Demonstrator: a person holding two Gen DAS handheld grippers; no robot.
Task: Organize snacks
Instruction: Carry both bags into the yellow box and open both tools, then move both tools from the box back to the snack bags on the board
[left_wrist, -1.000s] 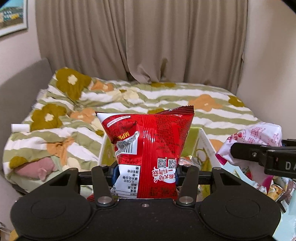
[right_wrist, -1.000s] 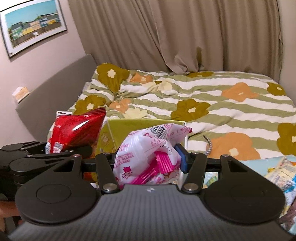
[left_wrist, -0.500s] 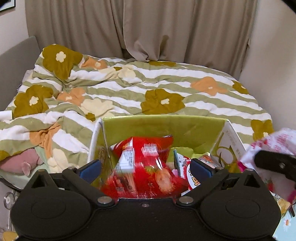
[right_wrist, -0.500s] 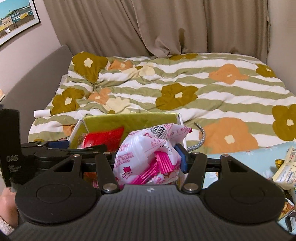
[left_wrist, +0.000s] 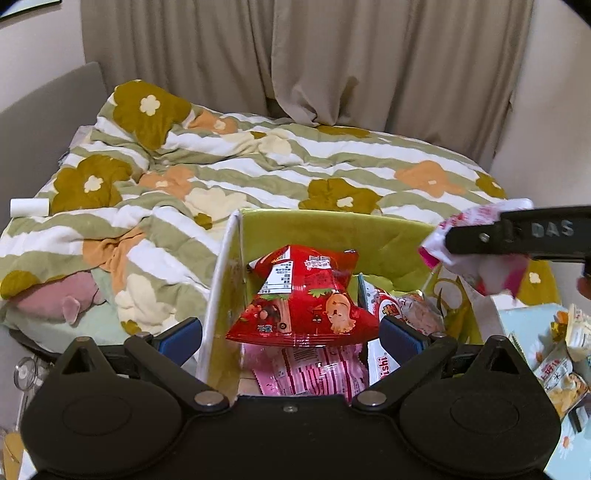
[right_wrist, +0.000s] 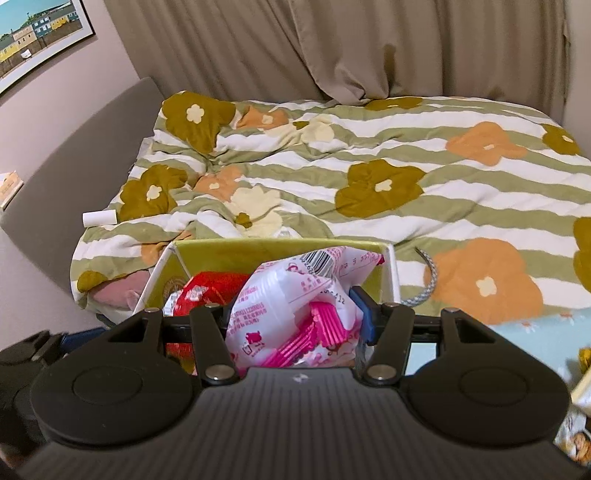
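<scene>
Tilted steeply down over an open green box (left_wrist: 332, 236) at the foot of a bed (left_wrist: 258, 177) with a flowered striped quilt: left tool (left_wrist: 291, 336), jaws spread wide after just opening, blue pads clear of the red snack bag (left_wrist: 306, 299) lying between them on top of other packets inside the box. Left pad at 9 o'clock outside the box's white wall, right pad at 3 o'clock inside it. Beneath the red bag, a pink wrapper (left_wrist: 314, 369); at 3 o'clock from it, a white-and-red packet (left_wrist: 384, 314). Angled down likewise and seen at 2 o'clock in the left view: right tool (right_wrist: 295, 314), clamped on a crinkled pink-and-white bag (right_wrist: 295, 306), jaws eased only slightly, bag held above the box's right rim. More small packets (left_wrist: 565, 369) on a pale blue surface (left_wrist: 524, 321) at 4 o'clock. Pink plush toy (left_wrist: 62, 299) at 9 o'clock beside the bed edge.
</scene>
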